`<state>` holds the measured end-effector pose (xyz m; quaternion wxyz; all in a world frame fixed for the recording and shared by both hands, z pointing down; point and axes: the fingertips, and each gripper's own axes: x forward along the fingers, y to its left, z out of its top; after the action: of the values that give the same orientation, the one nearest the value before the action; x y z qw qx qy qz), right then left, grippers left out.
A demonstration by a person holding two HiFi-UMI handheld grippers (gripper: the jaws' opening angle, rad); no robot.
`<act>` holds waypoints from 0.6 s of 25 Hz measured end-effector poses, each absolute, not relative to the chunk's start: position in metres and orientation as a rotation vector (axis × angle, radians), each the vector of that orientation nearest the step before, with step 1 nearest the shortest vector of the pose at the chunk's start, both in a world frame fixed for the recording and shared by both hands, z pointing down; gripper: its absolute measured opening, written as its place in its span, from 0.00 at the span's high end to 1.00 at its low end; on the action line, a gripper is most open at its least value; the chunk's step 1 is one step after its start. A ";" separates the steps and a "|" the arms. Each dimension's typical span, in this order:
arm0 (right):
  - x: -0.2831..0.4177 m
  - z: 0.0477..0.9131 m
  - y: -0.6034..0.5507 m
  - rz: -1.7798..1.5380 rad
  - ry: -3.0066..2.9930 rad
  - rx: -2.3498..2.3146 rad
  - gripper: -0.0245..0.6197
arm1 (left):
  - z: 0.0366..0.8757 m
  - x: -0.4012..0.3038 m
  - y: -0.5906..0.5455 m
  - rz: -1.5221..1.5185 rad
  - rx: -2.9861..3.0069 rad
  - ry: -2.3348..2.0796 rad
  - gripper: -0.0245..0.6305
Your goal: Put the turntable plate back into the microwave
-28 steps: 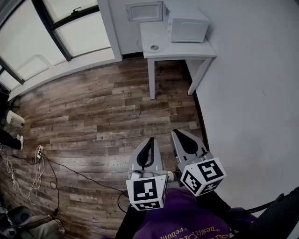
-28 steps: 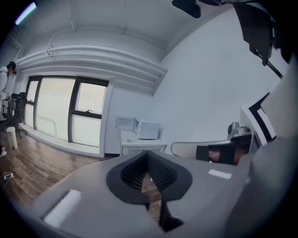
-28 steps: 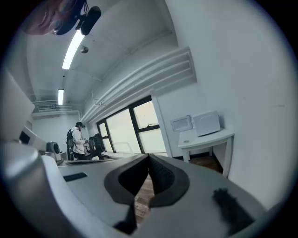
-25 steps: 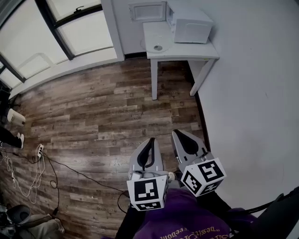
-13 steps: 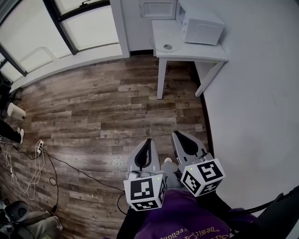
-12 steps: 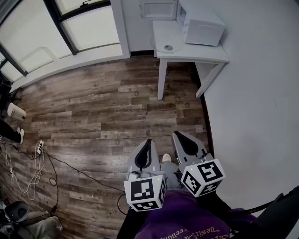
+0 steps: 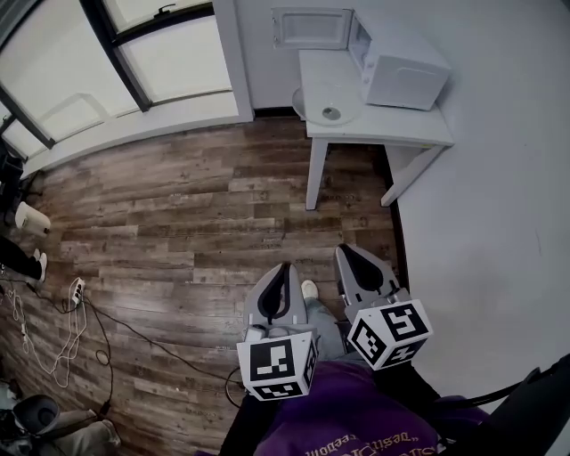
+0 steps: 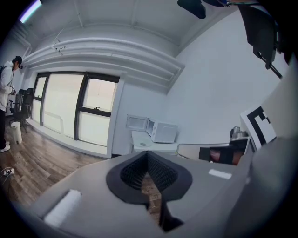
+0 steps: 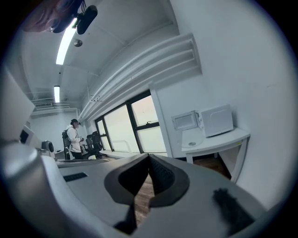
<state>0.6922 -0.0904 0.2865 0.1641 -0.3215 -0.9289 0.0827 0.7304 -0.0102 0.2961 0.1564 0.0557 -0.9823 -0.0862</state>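
A white microwave [image 7: 403, 64] stands on a small white table [image 7: 392, 129] in the room's far corner, its door [image 7: 310, 28] swung open to the left. The clear glass turntable plate [image 7: 329, 103] lies flat on the table in front of the door, overhanging the left edge a little. My left gripper [image 7: 283, 269] and right gripper [image 7: 346, 255] are held side by side over the wooden floor, well short of the table, both shut and empty. Each gripper view shows the microwave [image 8: 163, 132] [image 9: 218, 120] and the plate [image 8: 143, 144] [image 9: 192, 141] far ahead.
White walls run along the right and behind the table. Large windows [image 7: 142, 62] line the far left. Cables and a power strip [image 7: 75, 290] lie on the floor at the left. A person [image 9: 73, 137] stands by office chairs far off.
Both grippers have been carried forward towards the table, staying shut. In the head view the table, microwave and plate have come nearer and shifted right.
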 end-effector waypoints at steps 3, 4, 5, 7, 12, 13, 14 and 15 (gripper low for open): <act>0.652 0.284 -0.090 0.235 -2.634 -0.922 0.95 | 0.290 0.689 -0.012 -0.230 0.163 -2.809 0.96; 0.639 0.283 -0.091 0.235 -2.633 -0.922 0.95 | 0.289 0.677 -0.013 -0.223 0.166 -2.807 0.96; 0.624 0.281 -0.092 0.236 -2.634 -0.922 0.95 | 0.287 0.663 -0.015 -0.215 0.170 -2.805 0.96; 0.595 0.279 -0.093 0.240 -2.638 -0.922 0.95 | 0.284 0.638 -0.016 -0.200 0.174 -2.807 0.96; 0.543 0.279 -0.083 0.228 -2.613 -0.960 0.95 | 0.285 0.588 -0.008 -0.204 0.112 -2.808 0.96; 0.534 0.280 -0.081 0.225 -2.610 -0.969 0.95 | 0.285 0.579 -0.007 -0.199 0.102 -2.810 0.96; 0.526 0.281 -0.079 0.222 -2.607 -0.976 0.95 | 0.285 0.571 -0.006 -0.182 0.098 -2.812 0.96; 0.518 0.282 -0.077 0.220 -2.601 -0.980 0.95 | 0.286 0.564 -0.005 -0.148 0.097 -2.815 0.96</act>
<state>0.5183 -0.0768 0.2822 0.1755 -0.3461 -0.9184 0.0775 0.5641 -0.0052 0.2861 0.1598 0.0340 -0.9852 -0.0517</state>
